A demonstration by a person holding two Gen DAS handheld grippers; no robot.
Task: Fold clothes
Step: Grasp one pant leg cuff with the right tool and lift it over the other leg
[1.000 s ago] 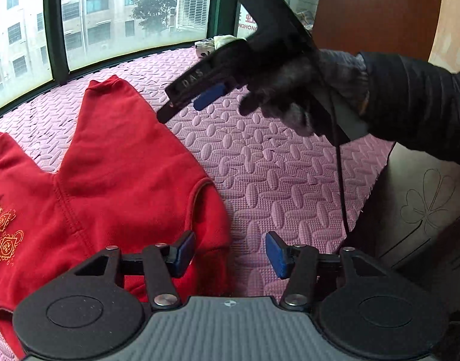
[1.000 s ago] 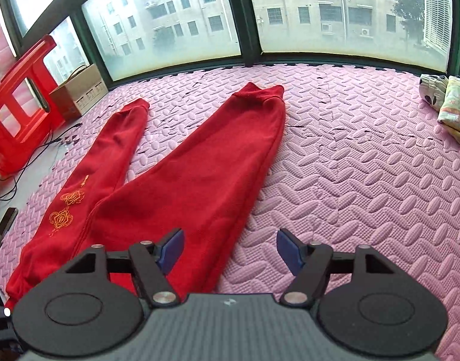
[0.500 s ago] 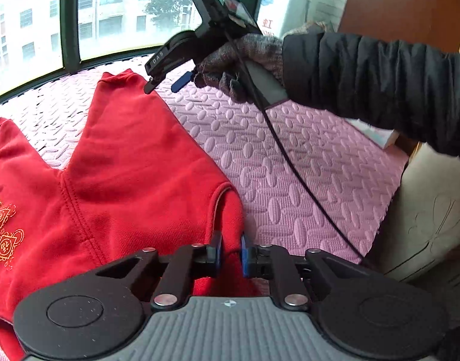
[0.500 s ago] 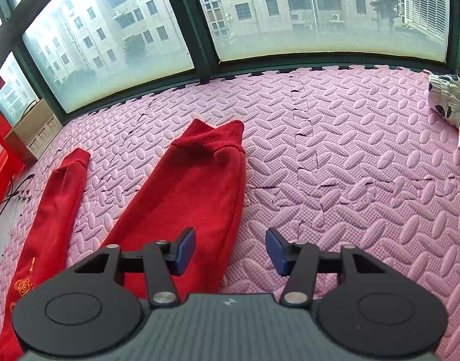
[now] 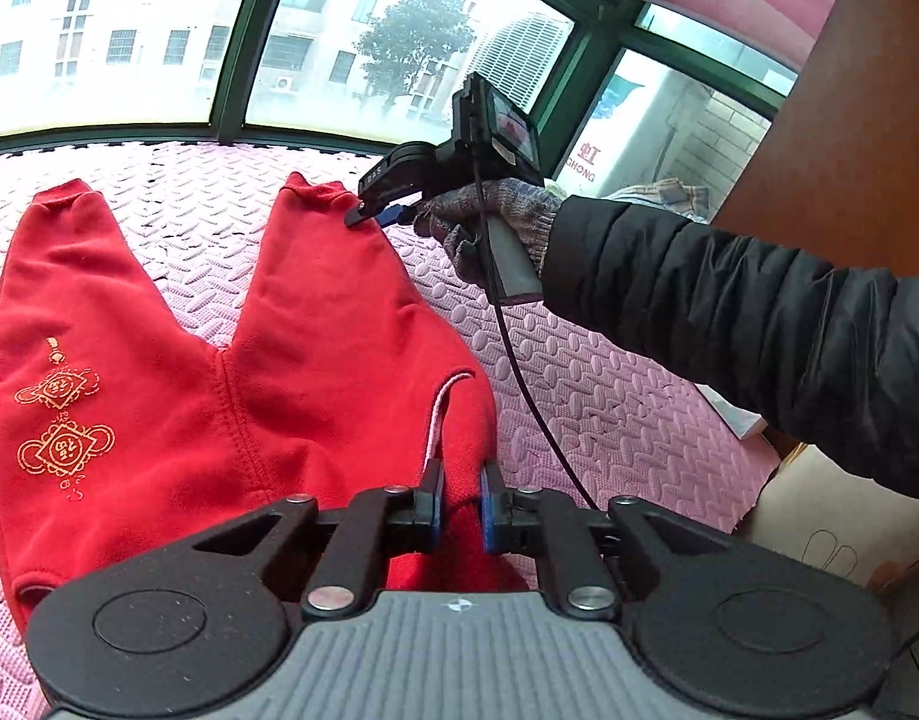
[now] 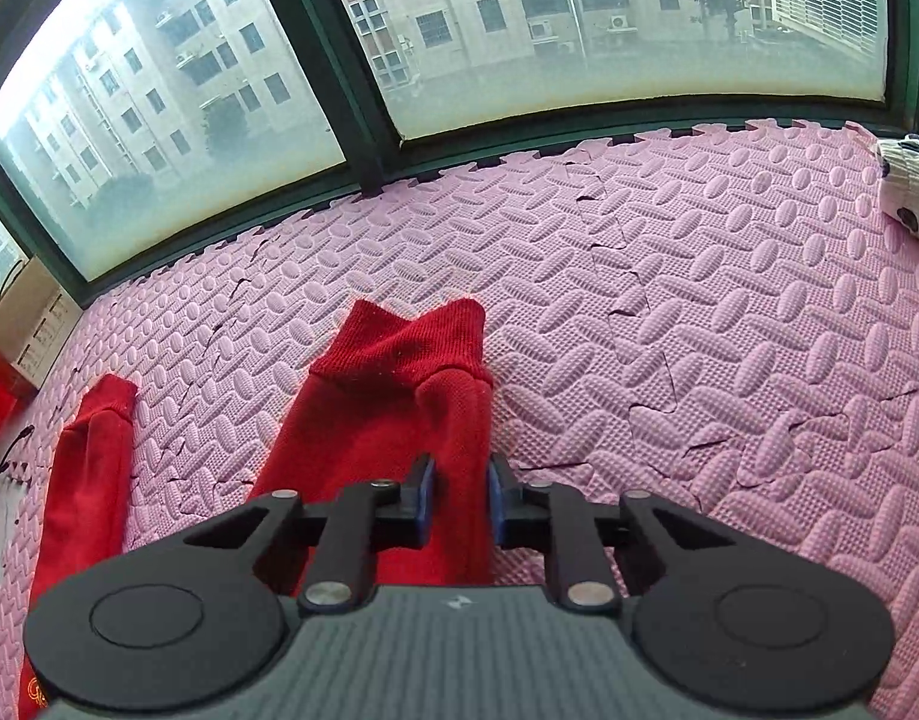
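Note:
Red trousers (image 5: 315, 360) with gold embroidery lie flat on the pink foam mat (image 5: 579, 396), legs spread toward the window. My left gripper (image 5: 459, 501) is shut on the waistband corner near the pocket. My right gripper (image 6: 459, 501) is shut on the right leg's outer edge just below its ribbed cuff (image 6: 399, 348). In the left wrist view the right gripper (image 5: 378, 210) shows at that cuff, held by a gloved hand. The other leg (image 6: 87, 468) lies to the left.
A window wall (image 6: 369, 138) borders the far edge of the mat (image 6: 699, 330). A spotted cloth bundle (image 6: 909, 192) lies at far right. A cardboard box (image 6: 27, 330) and cables sit at left. A brown wooden panel (image 5: 849, 120) stands at right.
My right gripper moved forward along the right leg to just below the cuff and closed on the fabric. My left gripper stays shut on the waistband and has lifted slightly.

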